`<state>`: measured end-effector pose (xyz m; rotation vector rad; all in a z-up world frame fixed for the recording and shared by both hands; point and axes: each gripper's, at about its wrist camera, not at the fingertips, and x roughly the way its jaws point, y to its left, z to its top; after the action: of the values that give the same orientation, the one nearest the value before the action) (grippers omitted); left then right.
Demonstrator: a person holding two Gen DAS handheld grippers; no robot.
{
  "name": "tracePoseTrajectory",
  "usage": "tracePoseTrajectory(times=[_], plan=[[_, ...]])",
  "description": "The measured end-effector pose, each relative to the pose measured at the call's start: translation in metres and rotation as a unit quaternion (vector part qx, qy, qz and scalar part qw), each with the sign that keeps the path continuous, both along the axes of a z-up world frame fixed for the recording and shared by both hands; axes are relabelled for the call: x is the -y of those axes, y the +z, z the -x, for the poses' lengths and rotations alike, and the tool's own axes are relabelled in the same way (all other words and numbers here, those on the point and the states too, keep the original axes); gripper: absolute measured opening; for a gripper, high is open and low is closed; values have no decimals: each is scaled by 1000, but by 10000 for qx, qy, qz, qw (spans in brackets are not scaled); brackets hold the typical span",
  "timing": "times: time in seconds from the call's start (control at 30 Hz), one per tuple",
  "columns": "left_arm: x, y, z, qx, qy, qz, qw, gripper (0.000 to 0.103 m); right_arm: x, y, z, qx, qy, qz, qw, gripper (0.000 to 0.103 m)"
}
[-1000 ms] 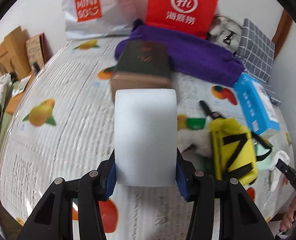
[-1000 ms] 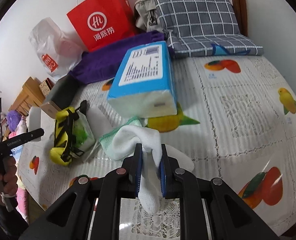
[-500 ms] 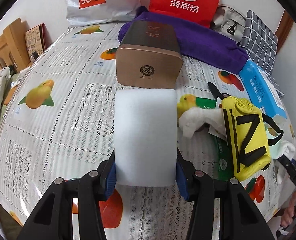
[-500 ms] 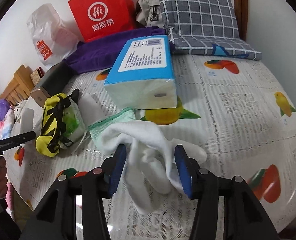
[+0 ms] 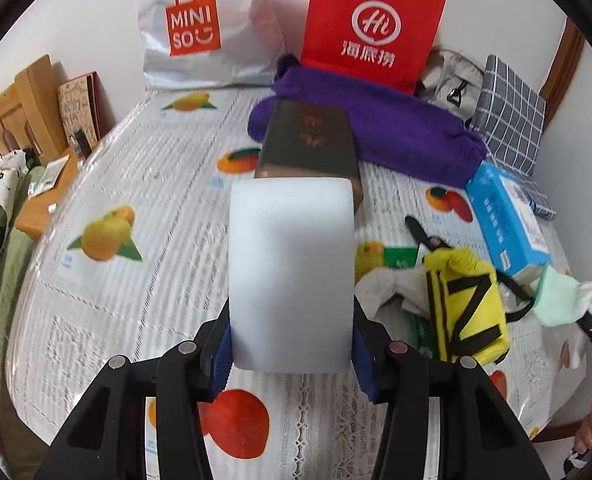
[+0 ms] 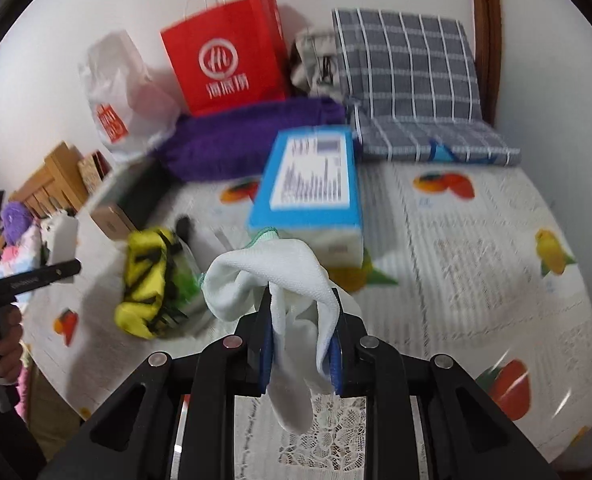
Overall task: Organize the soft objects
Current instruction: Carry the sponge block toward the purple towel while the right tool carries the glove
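Right wrist view: the right tool [image 6: 301, 334], spread wide half a second ago, now pinches the white sock [image 6: 292, 304] lifted at center frame, so it's ready to sort. Left tool [image 5: 291, 344] still clamps the white foam block [image 5: 291, 276], center frame.

Home bedroom, bed [image 5: 136, 184], pillow [image 6: 408, 80], shopping bags [image 5: 372, 28]
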<state>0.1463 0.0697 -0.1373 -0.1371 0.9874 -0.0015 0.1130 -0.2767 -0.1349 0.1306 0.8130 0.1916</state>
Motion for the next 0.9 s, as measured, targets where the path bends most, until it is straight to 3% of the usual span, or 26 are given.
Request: tracePoseTrajectory(times=[0.17,0.9], plan=[[3,17,-9,117,-11,-25,9999,47,0,28,-10,231,72,-142,9996,22],[22,67,-79,408,-34,-323,9986,47,-4,87,-110,558,25,-287,9980,23]])
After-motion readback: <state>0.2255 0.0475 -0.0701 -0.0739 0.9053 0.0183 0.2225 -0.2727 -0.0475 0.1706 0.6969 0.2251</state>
